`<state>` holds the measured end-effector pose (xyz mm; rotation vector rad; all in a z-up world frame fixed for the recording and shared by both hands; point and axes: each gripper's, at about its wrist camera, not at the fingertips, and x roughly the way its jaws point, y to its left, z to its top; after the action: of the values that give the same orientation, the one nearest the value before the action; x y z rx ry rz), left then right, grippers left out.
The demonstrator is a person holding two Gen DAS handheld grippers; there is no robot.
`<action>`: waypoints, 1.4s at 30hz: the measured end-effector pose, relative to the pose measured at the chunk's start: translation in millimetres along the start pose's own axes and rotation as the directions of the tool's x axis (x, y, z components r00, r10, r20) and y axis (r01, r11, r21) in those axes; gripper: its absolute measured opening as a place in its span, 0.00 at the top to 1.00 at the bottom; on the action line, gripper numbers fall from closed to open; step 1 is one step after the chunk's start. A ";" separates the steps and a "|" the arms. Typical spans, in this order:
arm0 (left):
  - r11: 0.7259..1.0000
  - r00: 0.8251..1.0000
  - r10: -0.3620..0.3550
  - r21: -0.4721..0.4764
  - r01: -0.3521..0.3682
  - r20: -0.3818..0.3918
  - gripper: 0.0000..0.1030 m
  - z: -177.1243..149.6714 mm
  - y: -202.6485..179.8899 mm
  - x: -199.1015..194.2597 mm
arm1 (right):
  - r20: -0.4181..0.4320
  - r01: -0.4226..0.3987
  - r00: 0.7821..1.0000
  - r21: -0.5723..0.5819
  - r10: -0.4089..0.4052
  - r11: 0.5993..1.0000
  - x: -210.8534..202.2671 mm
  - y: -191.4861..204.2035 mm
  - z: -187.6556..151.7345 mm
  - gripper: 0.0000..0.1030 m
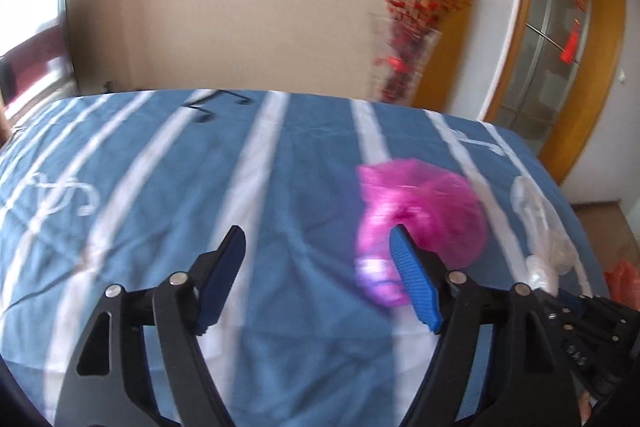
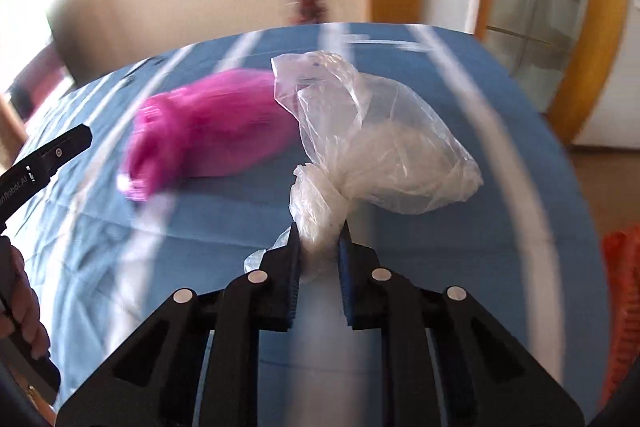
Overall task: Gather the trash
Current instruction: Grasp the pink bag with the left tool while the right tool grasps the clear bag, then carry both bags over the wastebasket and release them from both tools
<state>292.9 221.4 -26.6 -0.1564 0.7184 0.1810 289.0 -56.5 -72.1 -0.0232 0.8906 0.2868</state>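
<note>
A pink plastic bag [image 1: 424, 211] lies crumpled and blurred on the blue striped cloth [image 1: 200, 207]. My left gripper [image 1: 317, 229] stands open just in front of it, with only cloth between its fingers; the right finger overlaps the bag's near edge. The right wrist view shows the same pink bag [image 2: 208, 131] to the left of a clear plastic bag [image 2: 380, 147]. My right gripper [image 2: 319, 231] is shut on the clear bag's bunched neck. The clear bag [image 1: 536, 211] also shows at the cloth's right edge in the left wrist view.
A glass vase of red branches [image 1: 404, 59] stands beyond the far edge of the cloth. Something orange [image 2: 620, 287] sits off the right edge, lower down. A person's hand [image 2: 24, 299] holds the left gripper's handle at the far left. A glazed door [image 1: 552, 39] is at the right.
</note>
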 end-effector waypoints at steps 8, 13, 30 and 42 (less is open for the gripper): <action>0.990 0.992 0.052 0.139 -0.035 -0.118 0.27 5.1 -56.5 54.7 | 0.031 0.058 0.998 0.045 -0.060 0.997 -43.7 -72.5 -11.9 0.83; 0.985 0.991 0.029 0.175 -0.005 -0.132 0.65 1.0 -71.6 60.4 | 0.063 0.097 0.993 0.041 -0.100 0.994 -72.7 -100.5 -22.1 0.83; 0.933 0.979 -0.197 0.297 0.201 -0.044 0.65 -23.1 -220.4 -56.8 | 0.141 0.185 0.967 0.190 -0.214 0.964 -162.6 -208.6 -64.0 0.83; 0.845 0.917 -0.382 0.358 0.397 -0.116 0.65 -63.7 -313.2 -100.0 | 0.139 0.231 0.953 0.246 -0.270 0.942 -191.7 -251.8 -89.8 0.83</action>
<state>246.6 -107.4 17.7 0.0641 0.7334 -0.3537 171.2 -356.6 -6.2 0.0979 0.7355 -0.0534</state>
